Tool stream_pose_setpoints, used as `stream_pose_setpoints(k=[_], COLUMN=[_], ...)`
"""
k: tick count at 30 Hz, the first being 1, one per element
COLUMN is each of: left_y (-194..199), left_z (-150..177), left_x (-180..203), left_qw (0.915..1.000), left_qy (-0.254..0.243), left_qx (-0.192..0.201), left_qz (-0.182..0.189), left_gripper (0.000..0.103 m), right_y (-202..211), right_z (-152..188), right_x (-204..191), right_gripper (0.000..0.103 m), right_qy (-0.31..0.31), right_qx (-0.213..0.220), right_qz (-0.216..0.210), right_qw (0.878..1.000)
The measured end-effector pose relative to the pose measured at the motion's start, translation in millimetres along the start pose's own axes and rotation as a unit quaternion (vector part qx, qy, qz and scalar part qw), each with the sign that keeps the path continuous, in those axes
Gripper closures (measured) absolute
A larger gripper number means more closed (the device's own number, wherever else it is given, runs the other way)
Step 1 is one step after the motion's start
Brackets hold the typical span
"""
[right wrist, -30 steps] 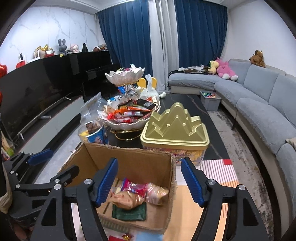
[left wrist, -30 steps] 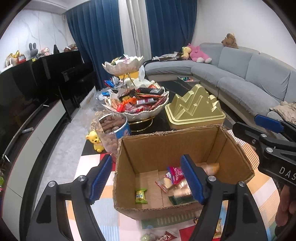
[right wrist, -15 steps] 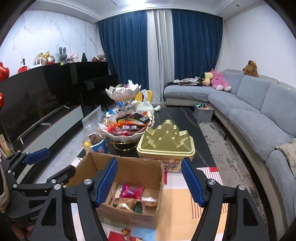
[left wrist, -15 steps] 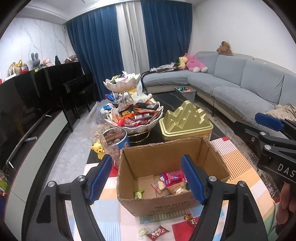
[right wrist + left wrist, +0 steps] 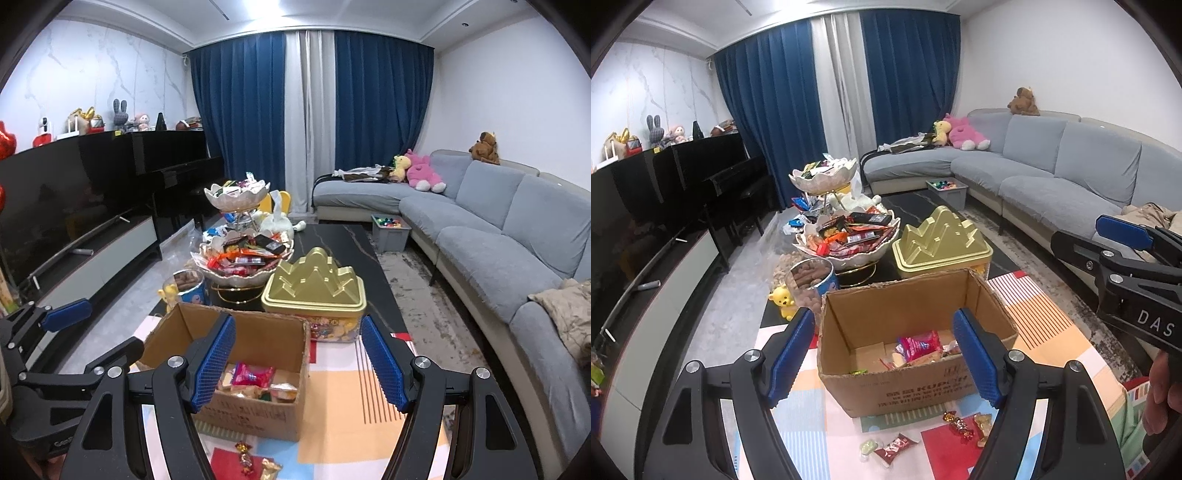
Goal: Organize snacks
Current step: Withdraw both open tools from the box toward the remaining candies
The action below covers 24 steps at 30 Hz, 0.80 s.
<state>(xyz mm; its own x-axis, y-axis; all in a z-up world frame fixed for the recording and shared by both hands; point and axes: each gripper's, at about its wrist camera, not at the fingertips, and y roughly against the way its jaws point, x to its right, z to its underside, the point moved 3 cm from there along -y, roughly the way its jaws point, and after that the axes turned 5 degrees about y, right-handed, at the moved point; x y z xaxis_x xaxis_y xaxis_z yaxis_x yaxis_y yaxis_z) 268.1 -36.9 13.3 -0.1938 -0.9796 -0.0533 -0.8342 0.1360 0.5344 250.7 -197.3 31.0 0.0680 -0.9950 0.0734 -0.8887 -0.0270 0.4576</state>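
Observation:
An open cardboard box (image 5: pixel 916 384) stands on a colourful mat and holds several snack packets, a pink one (image 5: pixel 919 345) on top; it also shows in the right wrist view (image 5: pixel 258 413). Loose wrapped candies (image 5: pixel 960 424) and a red packet (image 5: pixel 895 445) lie on the mat in front of the box. My left gripper (image 5: pixel 884 356) is open and empty, held above and in front of the box. My right gripper (image 5: pixel 297 363) is open and empty, to the right of the box.
A two-tier shell-shaped dish (image 5: pixel 849 243) full of snacks, a gold tin (image 5: pixel 942 240) and a blue can of biscuits (image 5: pixel 812 280) stand behind the box on a dark table. A grey sofa (image 5: pixel 498 236) runs along the right, a TV cabinet (image 5: pixel 92 254) along the left.
Both grippers have pulled back and up from the box, so it looks smaller and the candies on the mat in front have come into view. Both stayed open.

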Motion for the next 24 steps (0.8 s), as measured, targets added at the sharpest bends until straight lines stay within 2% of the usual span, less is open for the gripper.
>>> stream_pose_setpoints(k=[8, 24], left_y=[15.6, 18.5], left_z=[11.2, 49.9], left_x=[4.9, 1.5], left_qw=[0.9995, 0.9966], left_qy=[-0.018, -0.054], left_qx=[0.002, -0.011], left_qz=[0.025, 0.062], left_gripper=[0.026, 0.026], right_y=[7.8, 12.9], right_z=[21.0, 58.7], right_x=[1.0, -22.4], right_gripper=[0.032, 0.032], right_qy=[-0.022, -0.009], right_qx=[-0.023, -0.049], right_qz=[0.002, 0.011], right_qw=[0.999, 0.999])
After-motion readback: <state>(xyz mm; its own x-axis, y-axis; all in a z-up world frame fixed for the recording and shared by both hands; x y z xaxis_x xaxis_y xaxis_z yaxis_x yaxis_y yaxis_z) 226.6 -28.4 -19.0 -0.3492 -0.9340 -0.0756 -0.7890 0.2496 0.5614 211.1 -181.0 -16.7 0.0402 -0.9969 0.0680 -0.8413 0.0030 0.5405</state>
